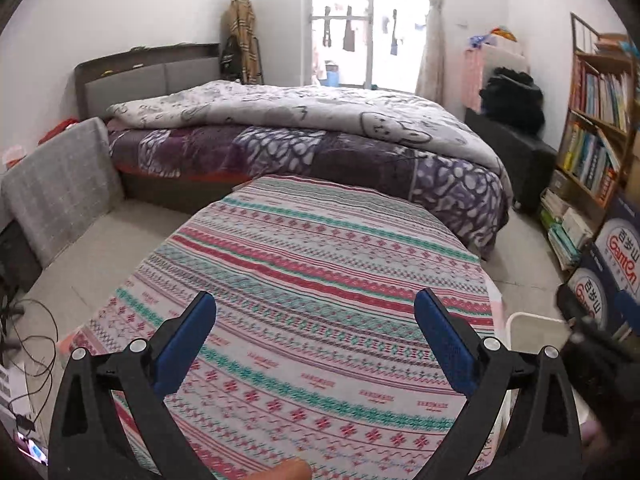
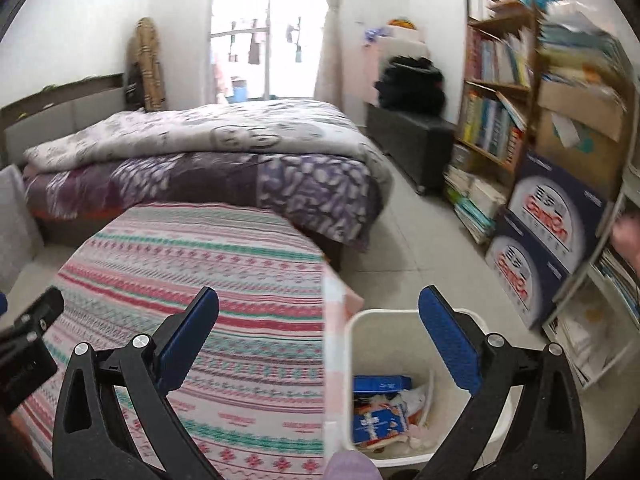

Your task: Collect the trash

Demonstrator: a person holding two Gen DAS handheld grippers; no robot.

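Presently both tongs stand wide apart with nothing between their blue pads. No earlier view is at hand, so only the present stance is noted.

Left tongs (image 1: 315, 330) hang over the tabletop (image 1: 320, 248), which wears a striped cloth of red, teal and white bands. Nothing lies on the cloth within that view. At the right edge of the left view a dark blurred shape, the other tool, sits beside the white rim of the bin (image 1: 532, 324).

Right tongs (image 2: 319, 326) straddle the corner of the tabletop (image 2: 192, 248): one pad over the cloth, the other over the bin (image 2: 384, 320). The bin stands on the floor just beside the tabletop's right edge. Inside it lies the trash (image 2: 380, 408): a blue packet near the top, another blue and white wrapper below, and crumpled white and orange scraps; finer detail is blurred.

Beyond the tabletop stands a bed (image 2: 224, 152) with a pale printed quilt over a purple patterned blanket. Past the bed a bright window (image 2: 266, 32) shows laundry hanging outside. Right of the bin, two dark blue cartons (image 2: 548, 224) with red lettering are stacked against a wooden bookshelf (image 2: 496, 92) full of books. A black bag (image 2: 412, 80) rests on a dark cabinet between the bed and the bookshelf. A fingertip shows at the bottom edge of each view.
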